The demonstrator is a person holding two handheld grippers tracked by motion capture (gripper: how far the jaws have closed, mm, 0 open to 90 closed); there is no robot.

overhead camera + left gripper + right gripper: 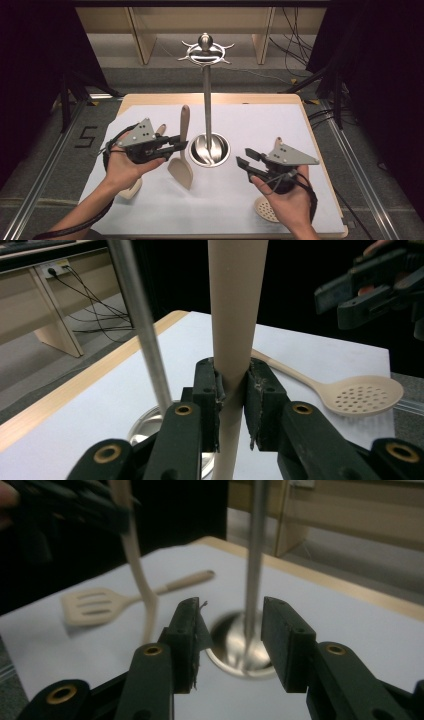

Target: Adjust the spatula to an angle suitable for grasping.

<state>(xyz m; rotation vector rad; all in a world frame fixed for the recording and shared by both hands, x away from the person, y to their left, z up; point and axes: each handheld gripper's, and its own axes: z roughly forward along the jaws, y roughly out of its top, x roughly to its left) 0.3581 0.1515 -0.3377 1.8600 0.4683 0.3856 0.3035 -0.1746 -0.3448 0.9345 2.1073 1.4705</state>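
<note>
Left gripper [181, 143] clamps the light, stiff beige spatula [182, 150] mid-handle beside the hanging stand [207, 100]; right gripper [243, 157] wide, empty.

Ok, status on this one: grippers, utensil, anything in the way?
Left hand-held gripper clamped on beige spatula, lifted. Right hand-held gripper open, empty. Steel rack pole stands close beside spatula.

The left gripper [232, 390] clamps a beige handle [236, 315] standing upright between its pads; a steel rod [140, 325] rises just left of it from a round base [145, 427]; a skimmer [350, 392] lies on the white sheet [310, 350] behind; the right gripper [370, 287] hangs upper right.
</note>
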